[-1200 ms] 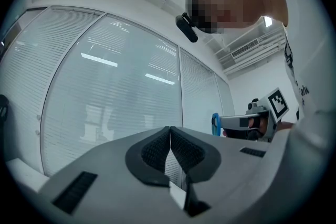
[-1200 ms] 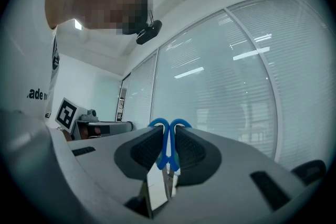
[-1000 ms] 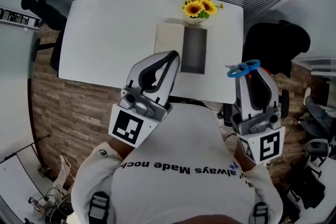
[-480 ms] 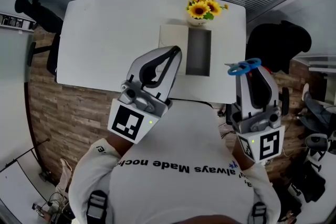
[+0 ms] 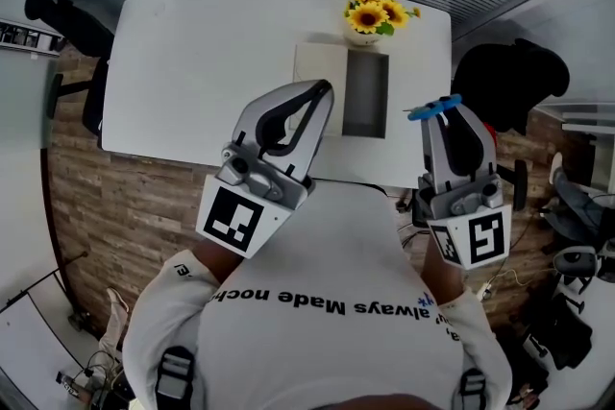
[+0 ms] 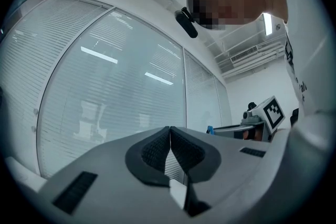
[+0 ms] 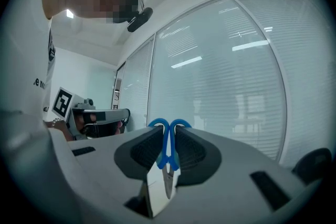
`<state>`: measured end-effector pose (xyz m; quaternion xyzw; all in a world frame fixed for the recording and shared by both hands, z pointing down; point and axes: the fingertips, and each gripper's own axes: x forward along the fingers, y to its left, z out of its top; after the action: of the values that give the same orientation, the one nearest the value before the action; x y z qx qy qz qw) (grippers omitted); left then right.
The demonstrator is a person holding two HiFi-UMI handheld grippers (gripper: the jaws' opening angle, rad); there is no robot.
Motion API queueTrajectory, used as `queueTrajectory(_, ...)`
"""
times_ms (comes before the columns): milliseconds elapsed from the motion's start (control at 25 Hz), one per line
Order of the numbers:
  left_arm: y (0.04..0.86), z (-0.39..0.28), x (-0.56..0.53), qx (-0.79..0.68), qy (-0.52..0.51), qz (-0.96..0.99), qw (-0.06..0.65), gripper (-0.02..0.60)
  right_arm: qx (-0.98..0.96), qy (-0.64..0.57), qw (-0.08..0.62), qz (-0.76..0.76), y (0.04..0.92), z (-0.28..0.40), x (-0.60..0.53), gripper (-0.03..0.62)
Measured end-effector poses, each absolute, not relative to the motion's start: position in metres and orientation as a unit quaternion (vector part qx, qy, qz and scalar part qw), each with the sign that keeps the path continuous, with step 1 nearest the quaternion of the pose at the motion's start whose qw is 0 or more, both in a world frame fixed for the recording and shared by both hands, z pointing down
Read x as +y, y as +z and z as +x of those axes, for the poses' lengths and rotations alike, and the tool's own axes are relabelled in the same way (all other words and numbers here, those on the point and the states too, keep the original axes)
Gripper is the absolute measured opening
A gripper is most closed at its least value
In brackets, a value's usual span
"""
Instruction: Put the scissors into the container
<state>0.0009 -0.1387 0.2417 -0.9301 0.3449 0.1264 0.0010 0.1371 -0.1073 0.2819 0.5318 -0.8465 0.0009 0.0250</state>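
Observation:
Blue-handled scissors [image 5: 432,108] stick out of my right gripper [image 5: 444,113], which is shut on them and held up off the table's right front corner. In the right gripper view the scissors [image 7: 168,147] sit clamped between the pads, handles up, blades pointing back. The grey rectangular container [image 5: 365,94] stands on the white table [image 5: 202,62], with a pale lid [image 5: 319,82] beside it on the left. My left gripper [image 5: 317,96] is shut with nothing in it, raised near the table's front edge, left of the container. In the left gripper view its pads [image 6: 157,152] meet.
A vase of sunflowers [image 5: 373,14] stands just behind the container. A black chair [image 5: 514,77] is to the right of the table and another [image 5: 67,14] at the left. Both gripper views look up at glass walls with blinds.
My right gripper has turned and shifted a little left toward the table, so the scissors' handles now show edge-on. The left gripper has barely moved.

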Motion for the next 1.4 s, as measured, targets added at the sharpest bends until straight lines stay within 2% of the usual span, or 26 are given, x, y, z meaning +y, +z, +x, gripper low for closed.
queueTrajectory(1400, 0.242, -0.038, -0.135, 0.35, 0.137, -0.927, 0.002, 0.021, -0.811, 0.131, 0.149, 0.55, 0.468, 0.135, -0.167, 0.08)
